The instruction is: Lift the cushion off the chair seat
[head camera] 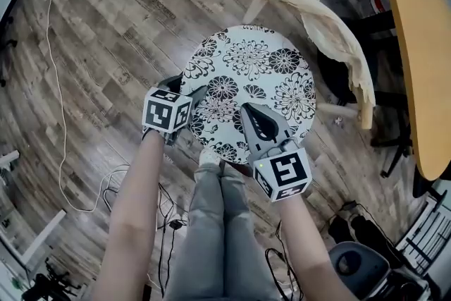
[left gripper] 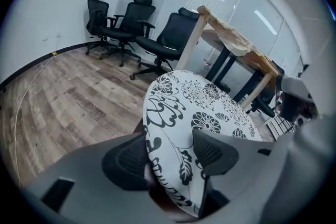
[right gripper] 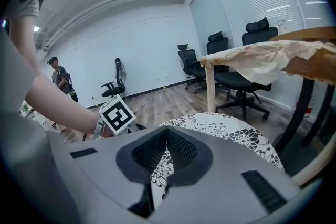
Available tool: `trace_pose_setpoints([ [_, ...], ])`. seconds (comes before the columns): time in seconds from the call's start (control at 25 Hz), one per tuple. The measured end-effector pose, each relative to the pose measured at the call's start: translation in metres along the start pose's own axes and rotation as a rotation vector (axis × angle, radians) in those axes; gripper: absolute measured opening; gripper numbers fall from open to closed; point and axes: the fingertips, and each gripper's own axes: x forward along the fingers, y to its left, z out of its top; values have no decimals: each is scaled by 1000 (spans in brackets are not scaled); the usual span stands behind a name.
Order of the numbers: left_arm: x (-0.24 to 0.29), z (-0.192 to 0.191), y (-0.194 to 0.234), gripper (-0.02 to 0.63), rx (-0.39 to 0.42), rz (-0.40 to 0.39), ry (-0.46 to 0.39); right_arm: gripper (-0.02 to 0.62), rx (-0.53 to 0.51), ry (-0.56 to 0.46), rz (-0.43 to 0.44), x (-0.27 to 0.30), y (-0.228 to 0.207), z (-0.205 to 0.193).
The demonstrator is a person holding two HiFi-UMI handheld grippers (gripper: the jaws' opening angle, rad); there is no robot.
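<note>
A round cushion (head camera: 250,81) with a black flower print on white lies on the seat of a wooden chair whose back (head camera: 338,32) is wrapped in cream paper. My left gripper (head camera: 190,91) is at the cushion's near-left rim and stands open. In the left gripper view the cushion's rim (left gripper: 173,128) runs between the jaws, one pad (left gripper: 123,160) beside the edge and the other (left gripper: 212,152) over the top. My right gripper (head camera: 252,113) lies over the cushion's near part. Its jaw tips (right gripper: 167,131) meet, and the cushion (right gripper: 231,131) shows beyond them.
A yellow tabletop (head camera: 423,46) runs along the right, close behind the chair. Black office chairs (left gripper: 131,23) stand by the wall. Cables (head camera: 63,116) trail over the wood floor at the left. The person's legs (head camera: 222,236) are just in front of the seat. Another person (right gripper: 60,78) stands far off.
</note>
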Motion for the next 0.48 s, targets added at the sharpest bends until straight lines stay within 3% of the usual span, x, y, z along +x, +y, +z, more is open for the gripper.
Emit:
trace_pose_setpoints([
  [0.28,1,-1,-7,60,36,-15,21,26,2,12,3,1,4,-3],
  [0.48,-10,5,-15,23,49,-27,-21,26,10,12,-3,-7,2,-1],
])
